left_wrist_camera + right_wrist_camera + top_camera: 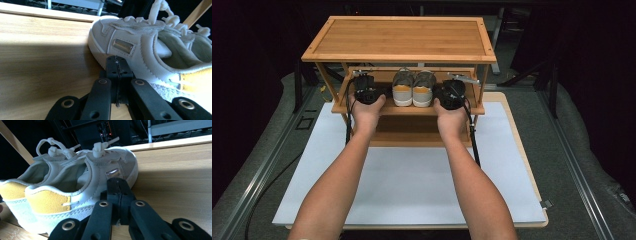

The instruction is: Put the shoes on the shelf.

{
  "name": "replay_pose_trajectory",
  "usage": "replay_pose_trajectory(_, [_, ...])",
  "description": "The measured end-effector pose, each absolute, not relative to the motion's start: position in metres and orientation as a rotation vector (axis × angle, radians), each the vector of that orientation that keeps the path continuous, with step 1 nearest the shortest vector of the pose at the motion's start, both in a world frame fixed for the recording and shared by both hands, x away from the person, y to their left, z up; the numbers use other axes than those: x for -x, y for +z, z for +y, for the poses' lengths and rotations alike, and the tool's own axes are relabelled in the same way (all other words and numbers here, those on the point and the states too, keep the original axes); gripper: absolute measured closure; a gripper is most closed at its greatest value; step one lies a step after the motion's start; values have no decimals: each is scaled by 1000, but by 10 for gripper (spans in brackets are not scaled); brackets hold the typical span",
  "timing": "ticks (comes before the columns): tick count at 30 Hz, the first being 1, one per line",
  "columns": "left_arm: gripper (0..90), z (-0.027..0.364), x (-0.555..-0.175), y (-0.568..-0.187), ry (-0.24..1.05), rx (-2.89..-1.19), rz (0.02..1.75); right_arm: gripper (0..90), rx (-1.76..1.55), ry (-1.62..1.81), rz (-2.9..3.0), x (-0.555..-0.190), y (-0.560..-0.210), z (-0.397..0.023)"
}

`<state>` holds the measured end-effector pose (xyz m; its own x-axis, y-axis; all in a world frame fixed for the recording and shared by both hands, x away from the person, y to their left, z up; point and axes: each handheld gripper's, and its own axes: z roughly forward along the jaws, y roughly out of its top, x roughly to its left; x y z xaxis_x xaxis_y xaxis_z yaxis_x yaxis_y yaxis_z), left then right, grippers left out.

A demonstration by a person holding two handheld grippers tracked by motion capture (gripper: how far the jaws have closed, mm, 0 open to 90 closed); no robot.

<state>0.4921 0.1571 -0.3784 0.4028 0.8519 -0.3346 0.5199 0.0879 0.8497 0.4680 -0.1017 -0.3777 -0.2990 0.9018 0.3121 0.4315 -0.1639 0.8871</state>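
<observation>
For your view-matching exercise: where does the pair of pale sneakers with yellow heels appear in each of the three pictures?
High view: pair of sneakers at centre of the middle shelf, heels toward the person, between the two tongs.
Left gripper view: right half of the picture, just beyond the shut jaws.
Right gripper view: left half, both yellow heels showing.
Shared landmark: the wooden shelf board under the shoes.

Both tools closed, seemingly level

No legible text or labels anywhere
</observation>
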Motion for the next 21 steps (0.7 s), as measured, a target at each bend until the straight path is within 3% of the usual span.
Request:
replay_pose_trajectory(12, [894,157,-490,-380,382,-1561,1262,900,-1528,1452,1655,-472,-380,-102])
replay_pose_trajectory(21, [893,170,-473,-378,400,-1533,1255,900,-1432,1431,1638,-446,-374,-101])
